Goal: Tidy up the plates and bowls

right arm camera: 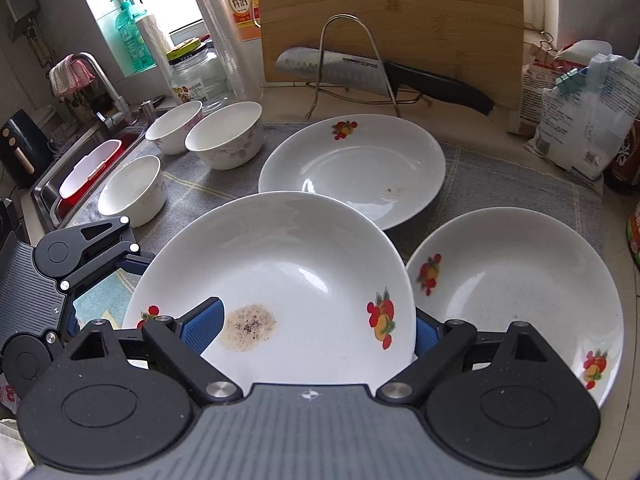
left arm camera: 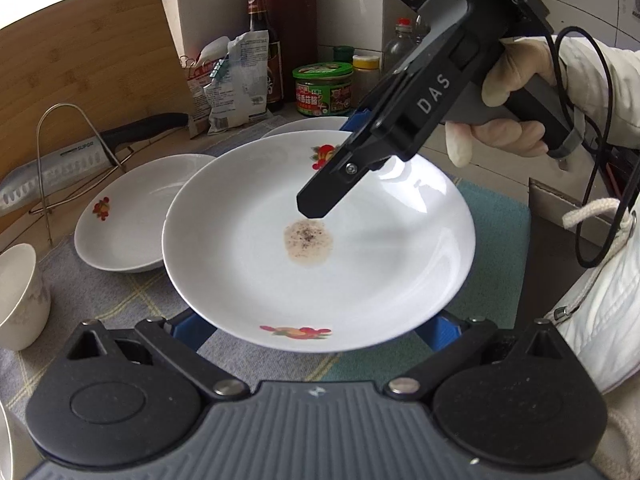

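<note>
Glazed white ceramic, the fruit-printed deep plate [right arm camera: 280, 280] with a peppery sauce stain [left arm camera: 308, 242] rides lifted above the grey checked mat [left arm camera: 120, 300], two matching plates [right arm camera: 354, 168] at twelve and three o'clock. The right gripper [right arm camera: 316, 326] pinches its rim, one pad inside; the left gripper [left arm camera: 312, 330] looks spread beneath, grip unclear. Stiff, slick, breakable: hold the rim. The knife [right arm camera: 340, 70] reads "SUPOR"; the tool, "DAS".
</note>
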The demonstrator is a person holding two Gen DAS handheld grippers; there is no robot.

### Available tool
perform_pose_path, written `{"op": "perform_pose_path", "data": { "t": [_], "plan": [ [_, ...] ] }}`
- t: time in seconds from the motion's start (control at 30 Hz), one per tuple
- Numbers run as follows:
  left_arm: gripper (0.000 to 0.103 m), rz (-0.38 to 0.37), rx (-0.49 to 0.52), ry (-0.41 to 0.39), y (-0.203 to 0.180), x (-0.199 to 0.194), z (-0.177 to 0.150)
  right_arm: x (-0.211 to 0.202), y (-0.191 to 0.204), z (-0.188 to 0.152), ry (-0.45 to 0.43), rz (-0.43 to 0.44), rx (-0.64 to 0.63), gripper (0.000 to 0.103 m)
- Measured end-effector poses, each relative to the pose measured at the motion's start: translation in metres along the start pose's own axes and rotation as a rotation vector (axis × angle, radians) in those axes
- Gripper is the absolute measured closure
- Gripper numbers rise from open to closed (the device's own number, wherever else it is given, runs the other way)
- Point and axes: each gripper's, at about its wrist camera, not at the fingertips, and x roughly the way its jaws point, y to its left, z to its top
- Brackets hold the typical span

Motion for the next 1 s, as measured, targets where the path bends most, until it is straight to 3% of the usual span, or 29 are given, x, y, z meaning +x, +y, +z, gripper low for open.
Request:
{"op": "perform_pose_path", "data": {
  "t": [0.53, 1.0],
  "plan": [
    [0.001, -0.038, 0.048, -0.010, -0.014, 0.052, 0.043, -0.028, -0.063, -0.012, -0.040, -0.054, 0.059, 0.007],
    [0.001, -0.056, 0.051, 0.001, -0.014, 0.088, 0.066, -0.028, -0.104, -0.006, -0.043, -0.085, 0.091, 0.007]
  ]
}}
